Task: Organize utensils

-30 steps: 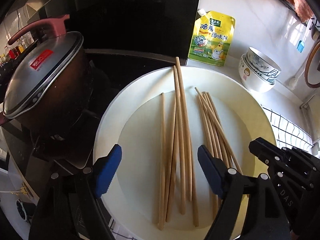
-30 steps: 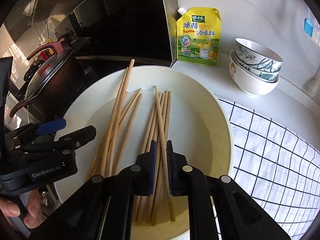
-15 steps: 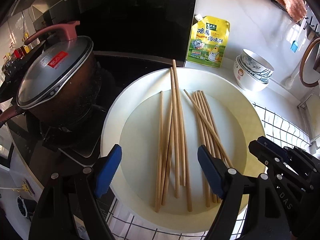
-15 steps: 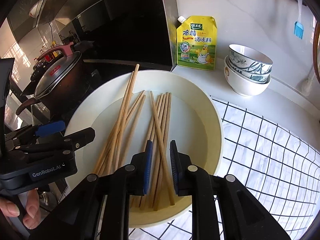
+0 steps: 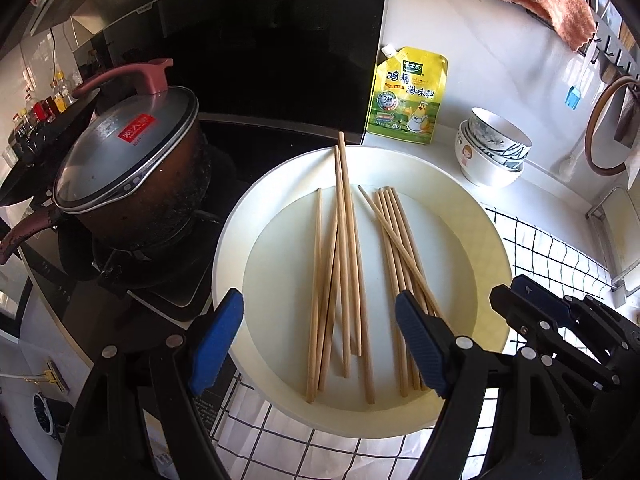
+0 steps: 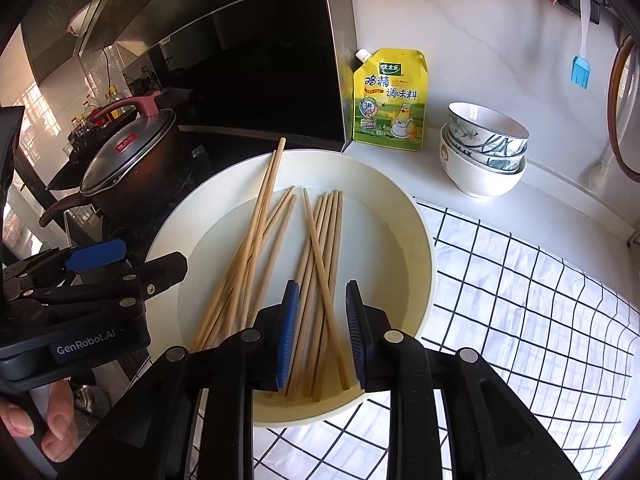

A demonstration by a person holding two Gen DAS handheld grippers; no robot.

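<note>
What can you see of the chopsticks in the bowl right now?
The chopsticks are plain light wood, unpainted, and lie loose in the wide cream bowl in two rough bunches. In the left bunch, two longer ones reach up over the far rim. One stick lies slantwise across the right bunch. Neither gripper touches them; the right gripper is above the right bunch, jaws having just opened.

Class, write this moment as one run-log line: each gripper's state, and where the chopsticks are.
left gripper: open, empty | right gripper: jaws just been opening, nothing gripped | chopsticks: two bunches lying in basin
</note>
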